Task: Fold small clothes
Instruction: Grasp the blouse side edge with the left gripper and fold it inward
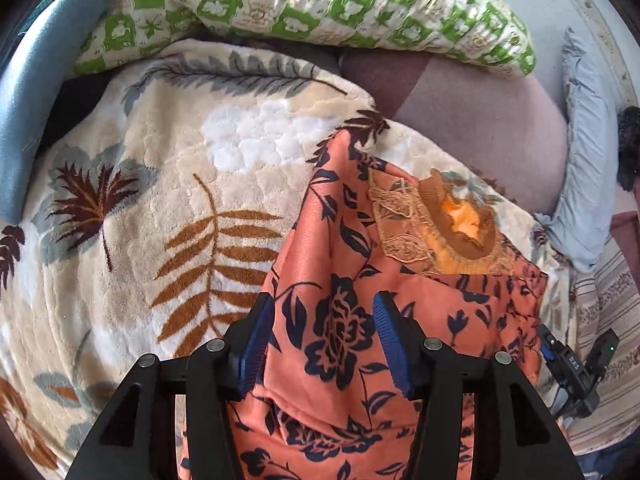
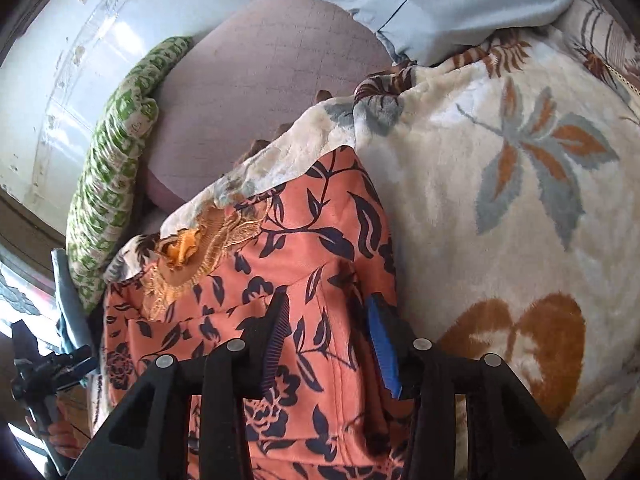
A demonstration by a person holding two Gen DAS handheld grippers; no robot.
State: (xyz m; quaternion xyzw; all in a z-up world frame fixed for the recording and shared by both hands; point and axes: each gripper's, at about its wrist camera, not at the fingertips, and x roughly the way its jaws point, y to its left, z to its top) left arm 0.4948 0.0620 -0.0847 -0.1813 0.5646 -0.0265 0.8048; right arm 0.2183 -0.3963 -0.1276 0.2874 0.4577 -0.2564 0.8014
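Note:
A small salmon-orange garment with a dark blue flower print lies on a cream plush blanket. Its brown embroidered neckline points away from me. My left gripper hovers over the garment's near part, jaws apart, with cloth lying below and between the blue pads. In the right wrist view the same garment lies under my right gripper, also open, its pads not pressing the cloth. The right gripper's body shows at the garment's right edge, the left gripper's body at its left.
A green-and-white patterned quilt is bunched at the far side. A mauve sheet and a pale blue pillow lie to the right. A blue cloth drapes at the left. A white wall borders the bed.

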